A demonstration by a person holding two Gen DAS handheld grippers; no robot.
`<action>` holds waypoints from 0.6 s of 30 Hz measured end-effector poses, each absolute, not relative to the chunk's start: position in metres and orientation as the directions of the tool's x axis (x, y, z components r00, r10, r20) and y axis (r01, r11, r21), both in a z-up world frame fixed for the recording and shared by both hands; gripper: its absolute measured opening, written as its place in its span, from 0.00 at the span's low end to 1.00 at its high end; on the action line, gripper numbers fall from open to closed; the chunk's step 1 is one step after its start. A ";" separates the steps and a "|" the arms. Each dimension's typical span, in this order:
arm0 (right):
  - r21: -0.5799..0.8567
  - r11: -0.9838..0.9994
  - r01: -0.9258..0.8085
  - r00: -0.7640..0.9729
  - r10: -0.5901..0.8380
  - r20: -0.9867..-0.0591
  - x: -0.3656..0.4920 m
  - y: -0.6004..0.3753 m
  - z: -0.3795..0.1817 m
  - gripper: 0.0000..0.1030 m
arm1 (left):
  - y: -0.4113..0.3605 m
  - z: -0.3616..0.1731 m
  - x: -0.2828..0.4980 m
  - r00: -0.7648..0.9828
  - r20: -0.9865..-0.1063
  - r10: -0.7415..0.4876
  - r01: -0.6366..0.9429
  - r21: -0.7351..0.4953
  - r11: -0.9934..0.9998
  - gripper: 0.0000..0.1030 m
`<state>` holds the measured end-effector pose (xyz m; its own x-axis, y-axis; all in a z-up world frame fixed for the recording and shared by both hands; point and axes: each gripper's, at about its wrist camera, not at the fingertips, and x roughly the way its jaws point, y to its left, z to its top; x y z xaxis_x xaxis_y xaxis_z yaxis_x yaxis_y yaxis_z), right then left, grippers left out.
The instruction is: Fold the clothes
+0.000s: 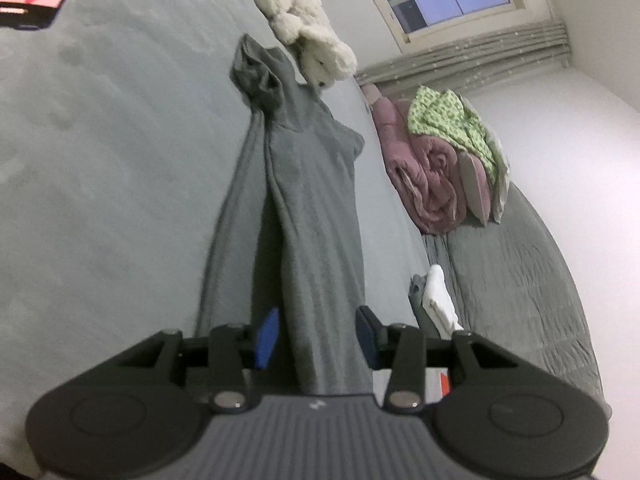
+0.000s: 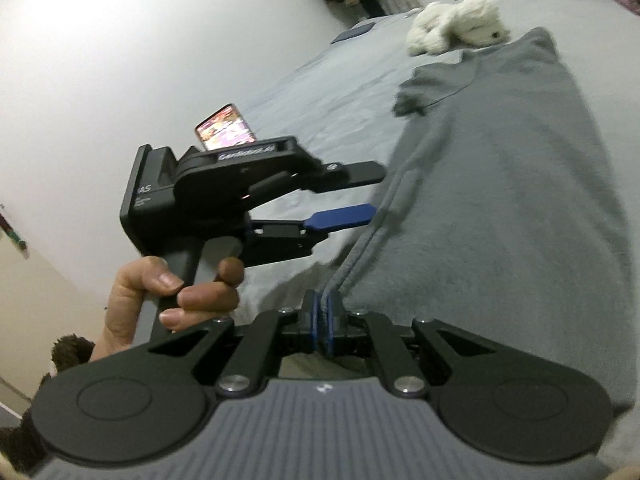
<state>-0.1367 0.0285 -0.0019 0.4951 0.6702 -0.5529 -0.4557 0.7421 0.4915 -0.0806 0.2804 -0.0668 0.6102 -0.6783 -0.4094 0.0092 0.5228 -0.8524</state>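
Note:
A grey garment (image 1: 312, 184) lies stretched lengthwise on the bed, its far end bunched near a plush toy. My left gripper (image 1: 318, 336) is open, with its blue fingers (image 1: 267, 338) on either side of the garment's near end. In the right wrist view the same grey garment (image 2: 500, 184) spreads out to the right. My right gripper (image 2: 322, 320) is shut on the garment's doubled edge. The left gripper (image 2: 368, 194), held by a hand (image 2: 168, 300), is open with its tips at that edge, further along.
A white plush toy (image 1: 308, 32) lies beyond the garment. A rolled pink quilt (image 1: 428, 172) with a green patterned cloth (image 1: 452, 120) sits at the right, and folded white items (image 1: 438, 300) lie nearer. A lit phone (image 2: 226, 126) rests on the grey bed sheet (image 1: 100, 160).

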 end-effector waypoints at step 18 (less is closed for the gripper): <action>0.509 0.710 -0.486 0.433 0.702 -0.565 -0.130 0.052 -0.009 0.08 | 0.264 -0.054 -0.082 0.583 -0.539 -0.607 0.123 -0.680 0.723 0.03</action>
